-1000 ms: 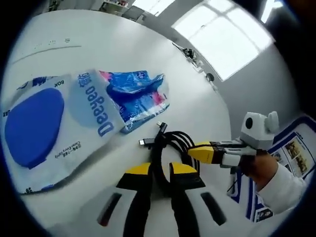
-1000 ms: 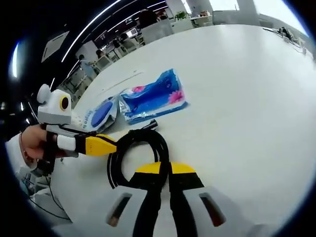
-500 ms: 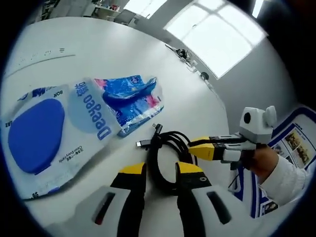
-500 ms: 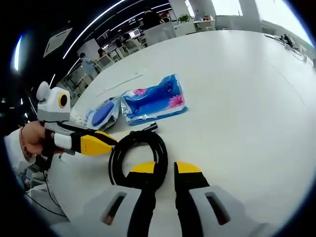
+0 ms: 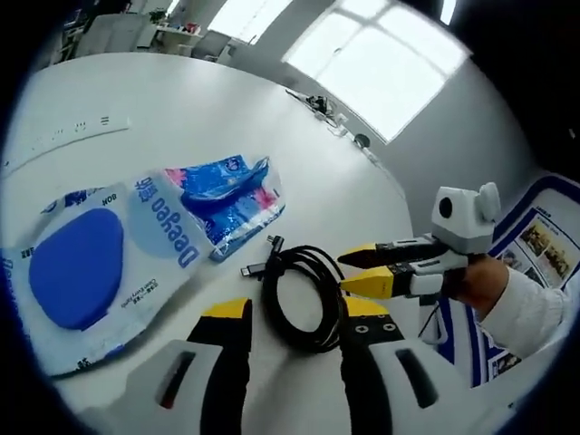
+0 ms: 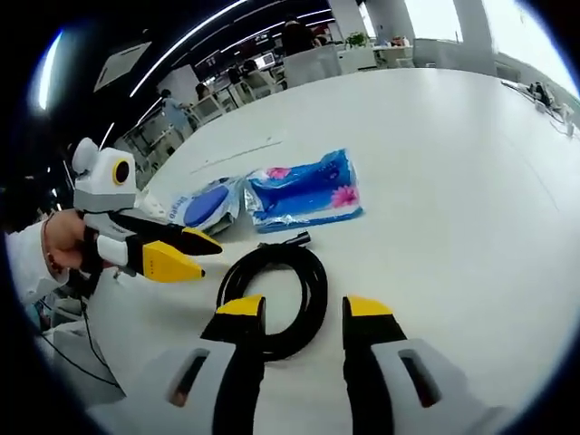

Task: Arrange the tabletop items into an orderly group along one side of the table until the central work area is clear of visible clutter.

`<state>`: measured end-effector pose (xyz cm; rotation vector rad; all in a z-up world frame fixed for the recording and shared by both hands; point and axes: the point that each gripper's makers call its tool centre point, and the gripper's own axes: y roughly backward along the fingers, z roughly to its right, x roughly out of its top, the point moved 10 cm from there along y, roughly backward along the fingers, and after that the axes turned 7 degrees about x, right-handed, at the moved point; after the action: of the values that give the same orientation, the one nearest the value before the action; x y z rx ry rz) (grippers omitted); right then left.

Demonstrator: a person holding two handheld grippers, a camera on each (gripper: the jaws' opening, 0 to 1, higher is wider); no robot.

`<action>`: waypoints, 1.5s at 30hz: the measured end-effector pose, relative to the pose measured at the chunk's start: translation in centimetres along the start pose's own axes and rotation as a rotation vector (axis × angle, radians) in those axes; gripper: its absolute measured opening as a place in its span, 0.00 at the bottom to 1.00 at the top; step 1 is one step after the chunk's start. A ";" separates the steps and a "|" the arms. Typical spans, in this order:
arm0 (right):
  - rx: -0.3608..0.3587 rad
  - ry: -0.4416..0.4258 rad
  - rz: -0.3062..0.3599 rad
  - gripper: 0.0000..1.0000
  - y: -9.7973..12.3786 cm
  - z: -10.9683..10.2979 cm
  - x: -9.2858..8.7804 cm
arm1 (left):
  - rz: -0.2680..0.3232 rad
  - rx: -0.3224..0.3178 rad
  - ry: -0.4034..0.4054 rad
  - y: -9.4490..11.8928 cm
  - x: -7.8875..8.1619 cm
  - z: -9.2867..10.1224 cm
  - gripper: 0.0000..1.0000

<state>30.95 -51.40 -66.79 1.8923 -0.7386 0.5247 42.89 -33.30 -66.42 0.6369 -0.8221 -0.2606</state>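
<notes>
White worktop (image 6: 471, 163), wipes pack (image 5: 86, 263), blue tissue pack (image 5: 227, 195) and coiled black cable (image 5: 299, 299) grouped close together, apparently tidied; left tongs (image 5: 290, 319) and right tongs (image 6: 304, 313) both spread wide, empty, straddling the cable coil.

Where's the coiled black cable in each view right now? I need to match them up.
Left gripper view: the black cable lies low at centre, between this view's own tongs.
Right gripper view: cable lies low at centre, between its own tongs.
Shared landmark: the blue tissue pack just beyond the cable's plugs.
</notes>
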 end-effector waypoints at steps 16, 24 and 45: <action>0.048 0.053 0.032 0.46 1.6 -2.7 0.8 | 0.036 0.011 -0.084 3.0 -0.1 0.5 0.53; 0.083 0.110 0.057 0.52 2.9 -5.0 1.6 | 0.062 0.016 -0.100 4.9 -0.7 0.5 0.57; 0.140 0.189 0.088 0.65 4.9 -8.4 2.5 | 0.141 0.042 -0.143 11.7 -1.9 0.9 0.66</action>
<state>29.02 -45.95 -58.55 1.9129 -0.6769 0.8172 40.68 -23.61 -59.90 0.6019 -1.0075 -0.1619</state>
